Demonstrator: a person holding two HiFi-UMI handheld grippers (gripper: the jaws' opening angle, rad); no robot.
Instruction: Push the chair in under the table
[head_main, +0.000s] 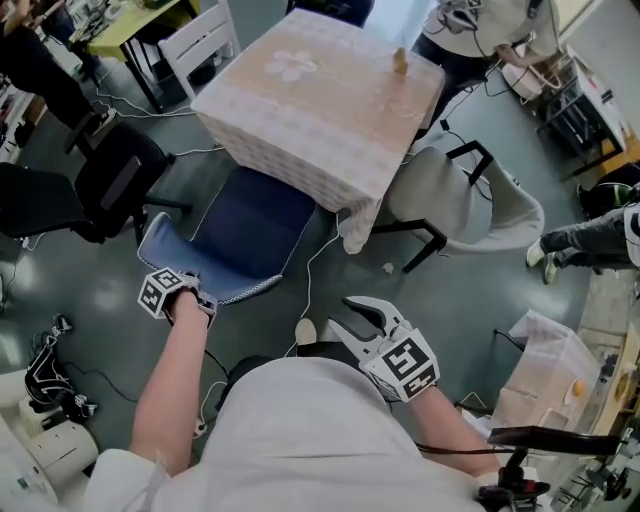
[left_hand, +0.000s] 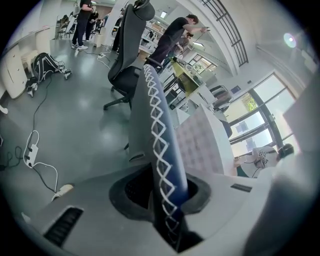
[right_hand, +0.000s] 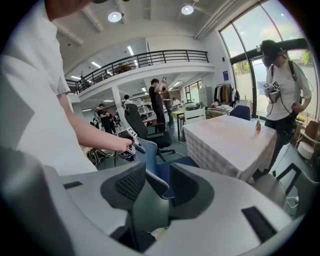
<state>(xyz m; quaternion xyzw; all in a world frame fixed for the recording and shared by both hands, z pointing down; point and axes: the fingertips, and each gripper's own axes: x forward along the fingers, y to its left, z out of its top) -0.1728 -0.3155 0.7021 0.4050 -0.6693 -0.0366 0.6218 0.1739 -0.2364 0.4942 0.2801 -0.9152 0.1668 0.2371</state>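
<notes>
Pushing the blue chair (head_main: 250, 235) in toward the table (head_main: 320, 100) is the step in hand: my left gripper (head_main: 190, 292) pinches the top edge of its backrest, and the seat's front sits under the tablecloth. Next, I judge, comes a straight, steady shove. My right gripper (head_main: 368, 318) hangs spread and empty, apart from the chair

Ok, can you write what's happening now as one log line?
left gripper: shut on blue chair backrest | right gripper: open, empty | blue chair: partly under table
</notes>
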